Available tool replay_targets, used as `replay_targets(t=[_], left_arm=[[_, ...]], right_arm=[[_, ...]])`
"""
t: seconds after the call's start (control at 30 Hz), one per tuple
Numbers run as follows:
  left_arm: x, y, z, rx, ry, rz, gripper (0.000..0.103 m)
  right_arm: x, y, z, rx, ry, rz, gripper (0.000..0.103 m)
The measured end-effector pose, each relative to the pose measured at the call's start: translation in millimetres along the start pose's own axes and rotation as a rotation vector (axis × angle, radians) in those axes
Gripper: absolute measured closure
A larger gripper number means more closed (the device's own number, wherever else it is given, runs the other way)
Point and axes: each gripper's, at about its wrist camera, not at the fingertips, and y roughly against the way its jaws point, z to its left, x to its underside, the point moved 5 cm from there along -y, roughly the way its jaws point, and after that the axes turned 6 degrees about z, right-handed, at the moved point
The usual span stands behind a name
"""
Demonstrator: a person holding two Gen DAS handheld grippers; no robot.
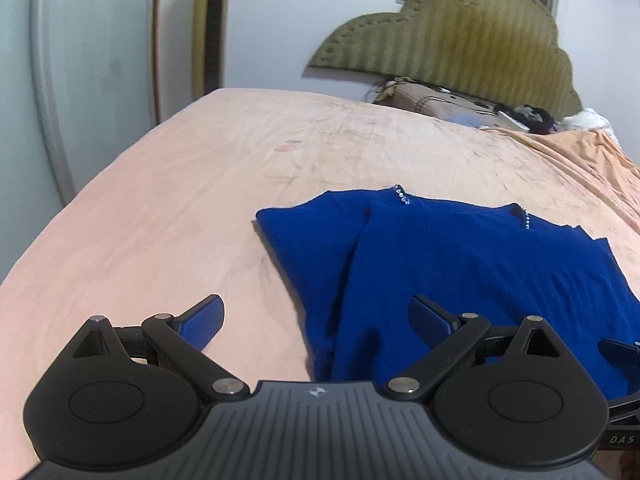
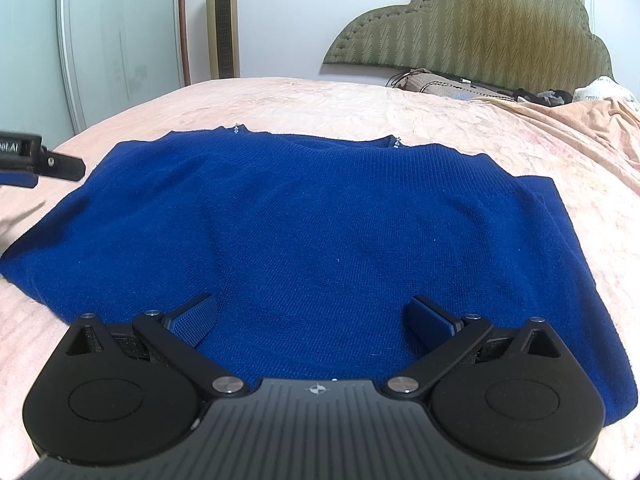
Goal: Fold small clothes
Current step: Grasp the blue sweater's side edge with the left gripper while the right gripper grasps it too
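A blue knit sweater (image 2: 312, 232) lies flat on the pink bedsheet (image 1: 168, 208), neckline toward the headboard (image 2: 480, 28) at 12 o'clock and hem toward the camera at 6 o'clock. Its side at 9 o'clock already looks turned in over the body, a fold line running down the panel, so the folding seems partly done, with the grippers between grasps. The right gripper (image 2: 312, 316) hovers over the hem near the garment's middle, jaws spread wide and holding nothing. The left gripper (image 1: 316, 316) sits toward the sweater's 9 o'clock edge, one finger (image 1: 202, 320) over bare sheet and the other over the knit, likewise released and empty; in the right view its body shows at the 9 o'clock margin. The next move probably calls for both tools to drop to the hem, pinch both layers of the knit at two well-separated spots, then carry the hem toward 12 o'clock to meet the neckline. The loose knit may sag or drag between grasps.
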Motion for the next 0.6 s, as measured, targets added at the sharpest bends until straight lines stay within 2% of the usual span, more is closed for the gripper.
replay_targets(t=[0.1, 0.13, 0.2, 0.3, 0.43, 0.5, 0.6], left_arm=[[-7, -9, 5, 0.028, -0.032, 0.013, 0.004], [-10, -13, 9, 0.053, -0.03, 0.027, 0.004], [-15, -23, 17, 0.141, 0.007, 0.065, 0.004], [-24, -40, 29, 0.241, 0.094, 0.119, 0.004], [-35, -63, 41, 0.391, 0.217, 0.177, 0.004], [-37, -72, 42, 0.465, 0.261, 0.201, 0.004], [-44, -86, 37, 0.549, 0.283, 0.227, 0.0]], right_arm=[[-2, 1, -1, -0.003, -0.008, 0.01, 0.0], [-4, 3, 1, 0.0, -0.017, 0.02, 0.003], [-5, 18, 14, -0.006, 0.012, -0.021, 0.003], [0, 41, 63, 0.019, 0.272, -0.123, 0.0], [22, 40, 128, 0.095, 0.636, -0.142, 0.0], [30, 35, 146, 0.133, 0.716, -0.167, 0.001], [25, 28, 158, 0.17, 0.733, -0.201, 0.001]])
